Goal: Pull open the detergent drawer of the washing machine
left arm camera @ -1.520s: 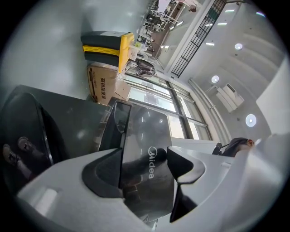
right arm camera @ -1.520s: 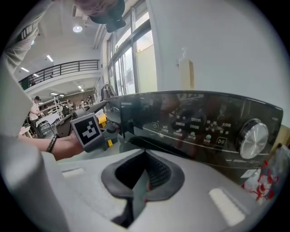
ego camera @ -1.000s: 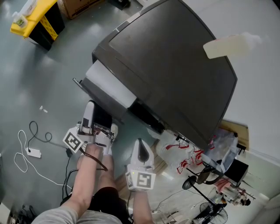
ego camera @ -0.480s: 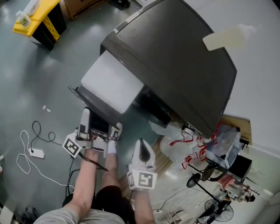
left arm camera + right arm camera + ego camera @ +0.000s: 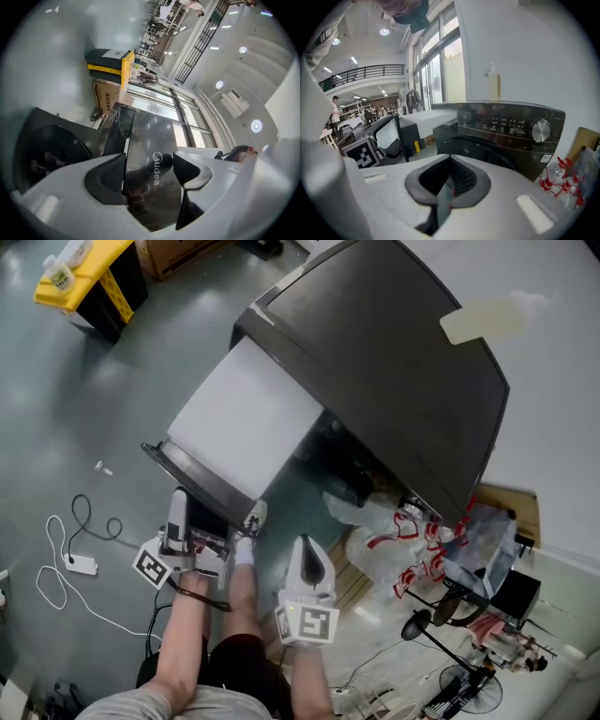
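Note:
The dark washing machine (image 5: 375,362) fills the upper middle of the head view. Its detergent drawer (image 5: 244,418) sticks far out toward me, white on top with a dark front panel (image 5: 192,479). My left gripper (image 5: 214,512) is shut on that front panel. In the left gripper view the glossy panel (image 5: 150,140) lies between the two pads (image 5: 105,180) of the left gripper (image 5: 149,173). My right gripper (image 5: 305,554) hangs shut and empty beside it, apart from the drawer. The right gripper (image 5: 447,180) faces the control panel (image 5: 511,124) and its knob (image 5: 540,130).
A pale bottle (image 5: 487,317) lies on the machine's top. Plastic bags with red print (image 5: 394,540) crowd the floor right of the drawer. A white cable and adapter (image 5: 70,563) lie at the left. A yellow-black bin (image 5: 89,277) and a cardboard box (image 5: 178,251) stand far back.
The drawer has slid much farther out of the machine toward me, and my left gripper has drawn back with its front panel. The right gripper has hardly moved.

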Demonstrator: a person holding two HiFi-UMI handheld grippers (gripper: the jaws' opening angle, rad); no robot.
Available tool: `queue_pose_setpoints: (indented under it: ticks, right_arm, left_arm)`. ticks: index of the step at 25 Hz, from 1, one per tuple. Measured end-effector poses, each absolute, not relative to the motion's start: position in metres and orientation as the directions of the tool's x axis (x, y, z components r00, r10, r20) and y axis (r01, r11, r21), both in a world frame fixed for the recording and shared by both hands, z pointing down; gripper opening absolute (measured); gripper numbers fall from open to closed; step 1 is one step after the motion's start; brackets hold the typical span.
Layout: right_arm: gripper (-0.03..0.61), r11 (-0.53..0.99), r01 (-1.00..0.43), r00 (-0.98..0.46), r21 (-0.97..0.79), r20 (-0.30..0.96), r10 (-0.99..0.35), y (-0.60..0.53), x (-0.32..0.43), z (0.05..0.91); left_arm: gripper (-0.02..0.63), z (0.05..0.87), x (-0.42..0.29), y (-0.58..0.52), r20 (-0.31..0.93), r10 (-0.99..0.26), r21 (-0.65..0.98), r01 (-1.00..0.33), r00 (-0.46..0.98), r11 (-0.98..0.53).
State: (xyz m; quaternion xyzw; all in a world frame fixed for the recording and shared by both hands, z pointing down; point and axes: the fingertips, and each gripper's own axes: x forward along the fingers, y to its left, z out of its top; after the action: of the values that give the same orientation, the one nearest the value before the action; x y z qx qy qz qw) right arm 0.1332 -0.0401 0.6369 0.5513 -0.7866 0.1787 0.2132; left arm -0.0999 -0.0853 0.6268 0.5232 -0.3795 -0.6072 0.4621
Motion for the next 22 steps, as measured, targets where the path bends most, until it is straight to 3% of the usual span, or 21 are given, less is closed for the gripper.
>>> queue_pose_setpoints:
  ticks: [22]
  right_arm:
    - [0.003, 0.327, -0.945, -0.286, -0.021, 0.539, -0.792, -0.034, 0.129, 0.637]
  left_arm:
    - [0.327, 0.641, -0.107, -0.057, -0.275, -0.961, 0.948, 0.168, 0.012, -0.269]
